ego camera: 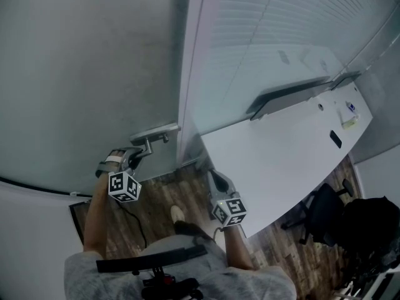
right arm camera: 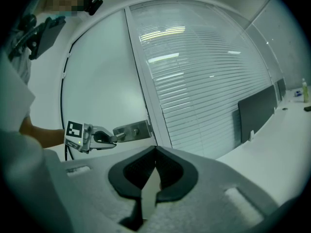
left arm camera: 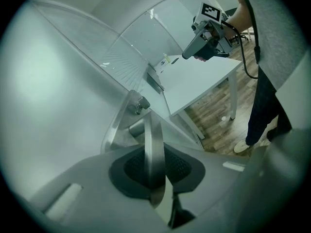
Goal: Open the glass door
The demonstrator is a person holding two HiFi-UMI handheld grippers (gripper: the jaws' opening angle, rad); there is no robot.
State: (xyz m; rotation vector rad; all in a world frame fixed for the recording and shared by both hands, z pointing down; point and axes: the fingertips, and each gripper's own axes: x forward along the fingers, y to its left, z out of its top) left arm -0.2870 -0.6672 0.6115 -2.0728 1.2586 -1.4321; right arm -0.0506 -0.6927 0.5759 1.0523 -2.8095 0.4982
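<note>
The frosted glass door (ego camera: 94, 74) fills the left of the head view, and its metal handle (ego camera: 156, 132) sits at the door's right edge beside the white frame. My left gripper (ego camera: 134, 158) reaches up to the handle from below. In the left gripper view the steel lever (left arm camera: 154, 149) runs straight between the dark pads, with my left gripper (left arm camera: 154, 171) shut on it. The right gripper view shows the same grip from the side, my left gripper (right arm camera: 104, 137) at the handle plate (right arm camera: 132, 130). My right gripper (ego camera: 215, 180) hovers to the right, near the frame, shut with nothing in it (right arm camera: 155, 152).
A glass partition with blinds (ego camera: 262, 30) stands right of the door. Behind it a white desk (ego camera: 281, 155) with a dark screen (ego camera: 281, 99) runs along the right. A black office chair (ego camera: 325, 211) stands on the wood floor at lower right.
</note>
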